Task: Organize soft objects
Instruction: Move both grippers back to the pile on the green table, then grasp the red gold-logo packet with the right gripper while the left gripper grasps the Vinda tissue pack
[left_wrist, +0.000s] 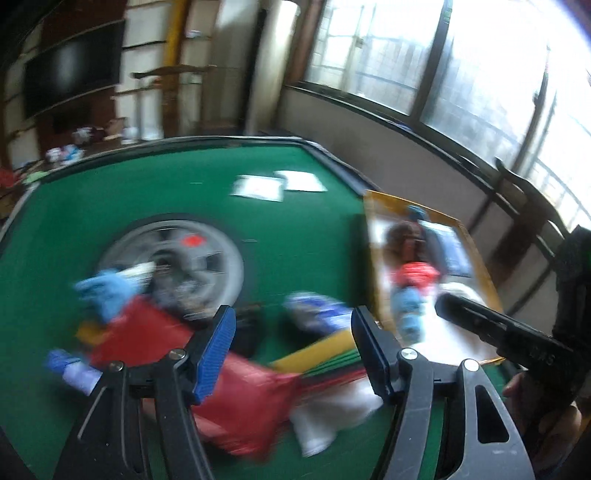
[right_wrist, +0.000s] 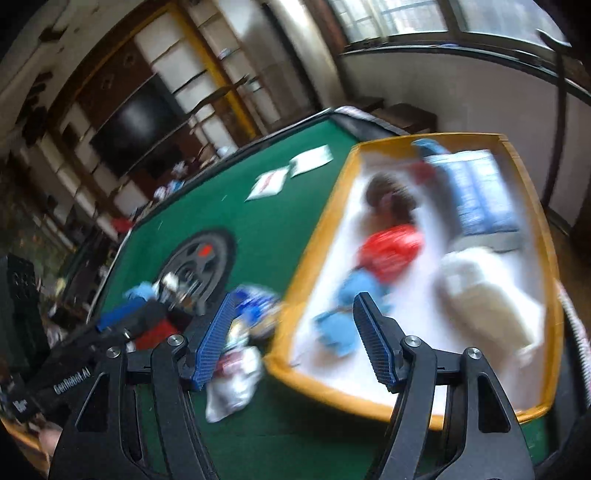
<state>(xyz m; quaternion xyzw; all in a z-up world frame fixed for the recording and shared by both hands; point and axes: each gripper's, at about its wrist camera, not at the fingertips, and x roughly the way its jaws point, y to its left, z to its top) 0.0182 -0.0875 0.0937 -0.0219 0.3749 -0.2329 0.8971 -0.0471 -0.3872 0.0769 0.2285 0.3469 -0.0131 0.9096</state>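
Both views are motion-blurred. My left gripper (left_wrist: 293, 347) is open and empty above a pile of soft things on the green table (left_wrist: 110, 206): a red cloth (left_wrist: 243, 398), a light blue item (left_wrist: 107, 291), a blue-and-white item (left_wrist: 317, 314) and a white cloth (left_wrist: 332, 417). My right gripper (right_wrist: 295, 339) is open and empty over the near-left corner of a yellow-rimmed tray (right_wrist: 317, 236). The tray holds a red item (right_wrist: 391, 251), a brown plush (right_wrist: 388, 199), a light blue item (right_wrist: 343, 314), a white plush (right_wrist: 487, 299) and a blue checked cloth (right_wrist: 476, 188). The tray also shows in the left wrist view (left_wrist: 373, 229).
A grey round disc (left_wrist: 207, 254) sits in the middle of the table. Two white papers (left_wrist: 277, 184) lie at the far side. The right gripper's body (left_wrist: 517, 336) shows at the right of the left wrist view. Windows, shelves and a dark screen stand behind.
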